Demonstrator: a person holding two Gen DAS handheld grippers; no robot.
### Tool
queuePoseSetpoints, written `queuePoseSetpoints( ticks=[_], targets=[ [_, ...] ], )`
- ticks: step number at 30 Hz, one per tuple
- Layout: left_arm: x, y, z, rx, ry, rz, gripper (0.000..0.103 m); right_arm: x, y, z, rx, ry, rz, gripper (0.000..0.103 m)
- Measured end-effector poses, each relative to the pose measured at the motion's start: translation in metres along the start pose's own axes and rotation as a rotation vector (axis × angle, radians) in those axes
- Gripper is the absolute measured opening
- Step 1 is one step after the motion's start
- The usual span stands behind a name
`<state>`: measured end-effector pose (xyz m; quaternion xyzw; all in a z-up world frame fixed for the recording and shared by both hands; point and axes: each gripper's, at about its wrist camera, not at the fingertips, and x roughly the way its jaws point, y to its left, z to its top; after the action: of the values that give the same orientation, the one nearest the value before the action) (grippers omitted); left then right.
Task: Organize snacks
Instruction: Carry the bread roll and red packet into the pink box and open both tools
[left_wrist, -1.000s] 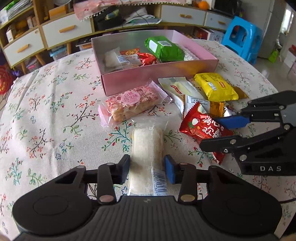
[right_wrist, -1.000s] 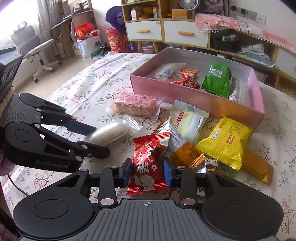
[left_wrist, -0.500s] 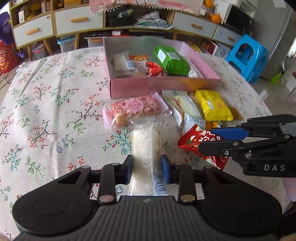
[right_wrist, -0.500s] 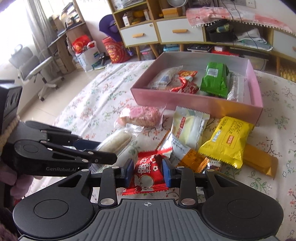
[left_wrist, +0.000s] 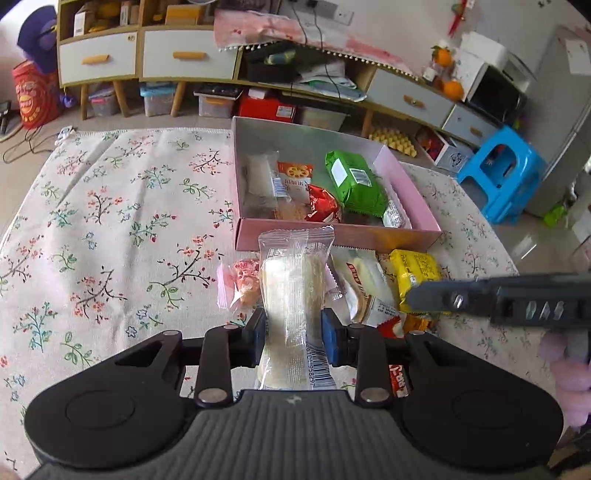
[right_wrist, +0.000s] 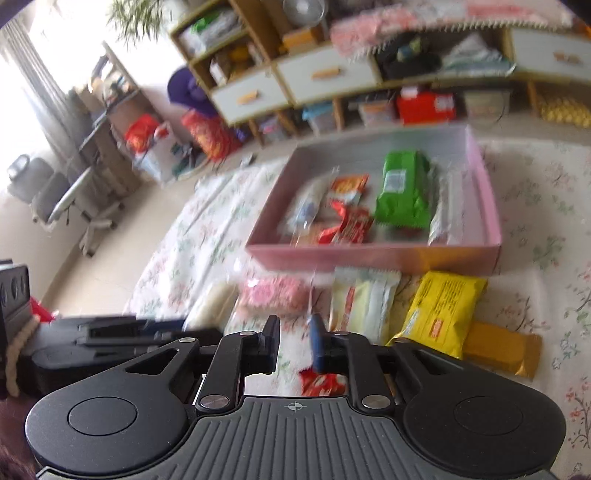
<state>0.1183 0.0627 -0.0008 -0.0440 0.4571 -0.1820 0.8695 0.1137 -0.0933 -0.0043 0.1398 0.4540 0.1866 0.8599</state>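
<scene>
Left wrist view. Left tongs (left_wrist: 293, 341) clenched on clear rice bar (left_wrist: 293, 295), pads pressing both long sides near the barcode end; bar lifted off floral cloth (left_wrist: 110, 229) and pointing to 12 o'clock, its far seal overlapping the near wall of pink box (left_wrist: 417, 184). Half a second earlier, flat on the cloth between the same pads. Partly hidden behind the bar at 9 o'clock, pink snack (left_wrist: 242, 282); at 3 o'clock, white pack (left_wrist: 364, 280) and yellow pack (left_wrist: 415, 271). Inside the box, green pack (left_wrist: 354, 184) among smaller wrappers. Entering from 3 o'clock, right tongs (left_wrist: 428, 299), edge-on, with red pack (left_wrist: 397, 369) showing just below them.

Right wrist view, motion-blurred. Right tongs (right_wrist: 293, 341) grasping red pack (right_wrist: 323, 382), only its upper edge visible below the pads, raised above the cloth; earlier lower and filling the gap between the pads. At 9 o'clock, left tongs (right_wrist: 166, 326) with the pale rice bar (right_wrist: 212, 302) projecting toward 1 o'clock. At 12 o'clock, pink snack (right_wrist: 273, 293), with the box (right_wrist: 369, 256) beyond; at 2 o'clock, white pack (right_wrist: 364, 299) and yellow pack (right_wrist: 439, 306).
</scene>
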Motion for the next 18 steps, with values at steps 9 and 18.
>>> queuePoseSetpoints(
  ticks=[9, 18],
  targets=[
    [0.008, -0.002, -0.006, 0.007, 0.053, 0.031, 0.029, 0.032, 0.024, -0.028, -0.145, 0.197, -0.132, 0.046],
    [0.009, -0.002, -0.007, 0.014, 0.062, 0.056, 0.029, 0.050, 0.033, -0.037, -0.249, 0.252, -0.223, 0.049]
  ],
)
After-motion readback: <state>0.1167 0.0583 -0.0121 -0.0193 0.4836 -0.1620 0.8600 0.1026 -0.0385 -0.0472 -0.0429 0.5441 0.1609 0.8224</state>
